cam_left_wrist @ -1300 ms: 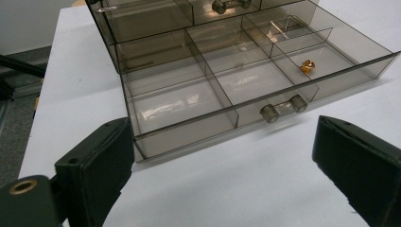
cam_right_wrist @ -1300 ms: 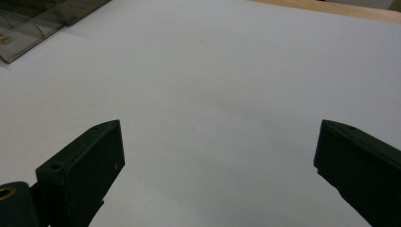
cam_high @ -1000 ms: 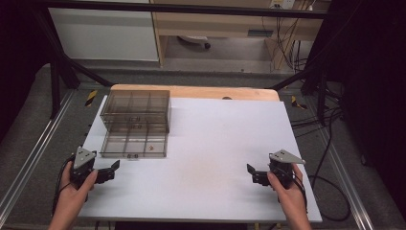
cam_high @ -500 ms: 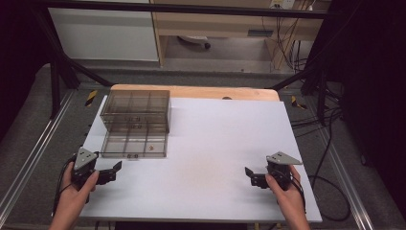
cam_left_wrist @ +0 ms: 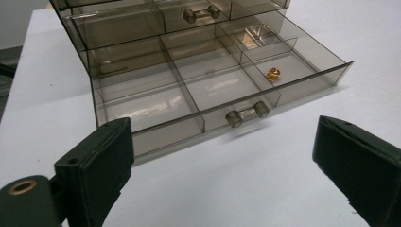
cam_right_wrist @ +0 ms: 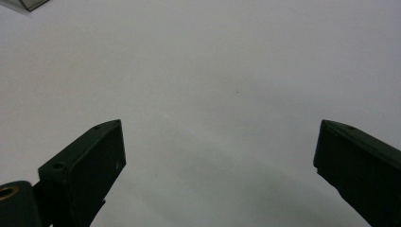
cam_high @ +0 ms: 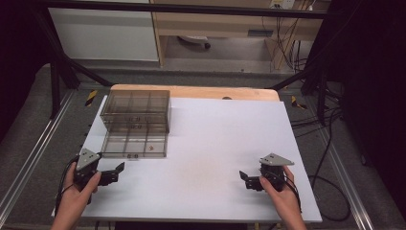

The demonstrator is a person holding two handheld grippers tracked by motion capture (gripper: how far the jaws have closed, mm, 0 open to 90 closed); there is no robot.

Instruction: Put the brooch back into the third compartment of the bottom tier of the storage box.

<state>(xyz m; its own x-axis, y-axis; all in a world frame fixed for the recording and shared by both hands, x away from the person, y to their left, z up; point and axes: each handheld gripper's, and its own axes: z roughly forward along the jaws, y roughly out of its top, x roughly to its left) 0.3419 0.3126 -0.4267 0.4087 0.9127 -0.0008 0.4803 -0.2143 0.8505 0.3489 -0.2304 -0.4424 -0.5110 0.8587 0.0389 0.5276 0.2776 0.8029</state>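
- One drawer point(cam_left_wrist: 208, 90) stands pulled out of the cabinet point(cam_high: 135, 111) at the table's point(cam_high: 215, 143) left, a small gold piece point(cam_left_wrist: 273, 73) inside.
- Left gripper point(cam_high: 109, 173) just before it, jaws wide, empty: I'd line up square on the knob point(cam_left_wrist: 247, 114).
- Right gripper point(cam_high: 249, 179) well apart, wide, empty.

White table top point(cam_high: 215, 143), wooden board edge point(cam_high: 191, 91), yellow-black floor tape point(cam_high: 91, 97), cables point(cam_high: 330, 120)
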